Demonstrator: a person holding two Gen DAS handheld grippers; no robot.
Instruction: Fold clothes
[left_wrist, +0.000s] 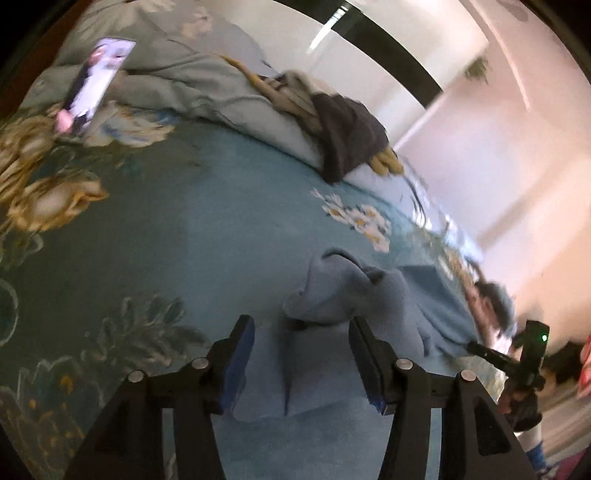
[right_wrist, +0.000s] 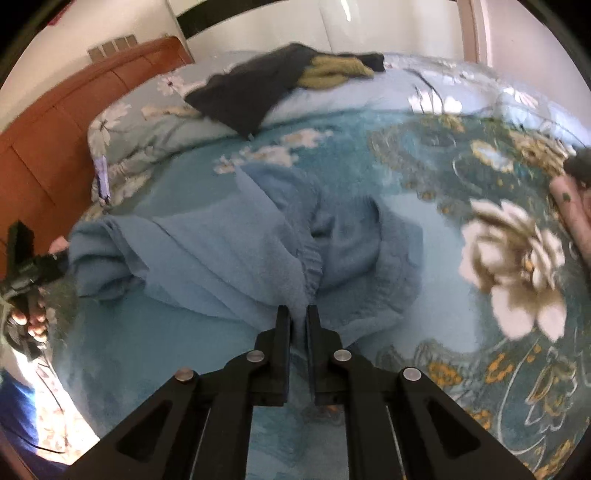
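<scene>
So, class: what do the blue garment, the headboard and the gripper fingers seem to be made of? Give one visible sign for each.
Blue garment: soft knit or fleece, probably; matte, fuzzy surface, limp folds.
Headboard: looks like wood or veneer; smooth reddish-brown panels with a slight sheen.
Left gripper fingers: rigid black plastic, likely, with blue pads; right gripper looks the same black.

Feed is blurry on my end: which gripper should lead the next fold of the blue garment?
Right. The right gripper is shut on the blue garment; the left gripper is open, gripping nothing.
</scene>
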